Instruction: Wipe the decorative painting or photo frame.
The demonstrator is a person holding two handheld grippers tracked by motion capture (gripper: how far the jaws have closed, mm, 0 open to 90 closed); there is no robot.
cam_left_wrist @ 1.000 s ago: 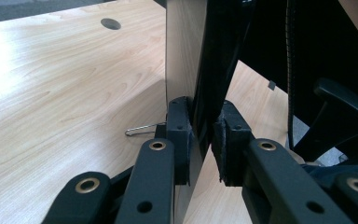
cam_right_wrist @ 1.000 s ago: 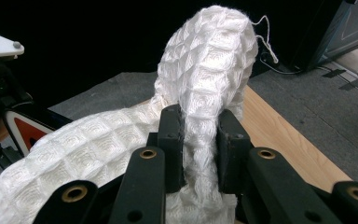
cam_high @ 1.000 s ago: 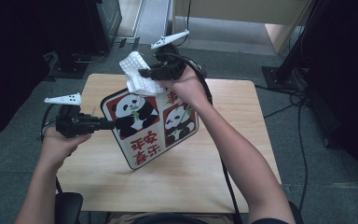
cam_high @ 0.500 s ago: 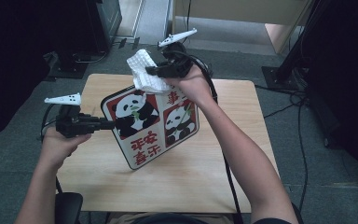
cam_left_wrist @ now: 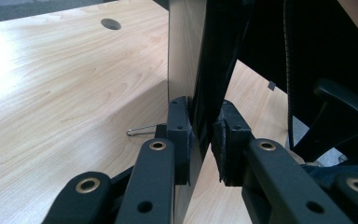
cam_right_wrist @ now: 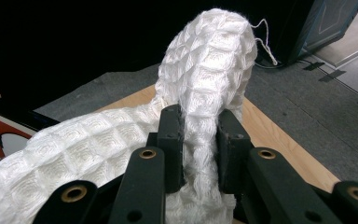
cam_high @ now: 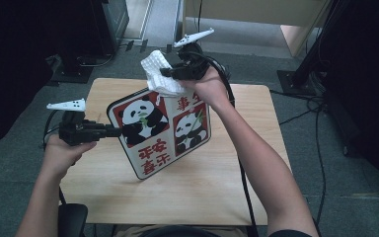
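Note:
A square board with two panda pictures and red characters point(cam_high: 160, 131) stands tilted on the wooden table point(cam_high: 212, 182), one corner down. My left gripper point(cam_high: 116, 130) is shut on its left edge; in the left gripper view the board's edge point(cam_left_wrist: 186, 60) runs up between the pads point(cam_left_wrist: 179, 135). My right gripper point(cam_high: 165, 72) is shut on a white waffle cloth point(cam_high: 158, 74), held at the board's top edge. The right gripper view has the cloth point(cam_right_wrist: 205, 88) bunched between the jaws and draping left.
A wire clip point(cam_left_wrist: 140, 131) lies on the table beside the board, and a round cable hole point(cam_left_wrist: 110, 23) sits farther off. Black cables point(cam_high: 242, 173) trail along the right arm. Dark equipment stands point(cam_high: 74, 44) flank the table on grey floor. A chair point(cam_left_wrist: 340, 112) is by the table edge.
My right gripper has lifted the cloth up and away along the board's top toward the far side. The left gripper and the board have stayed put.

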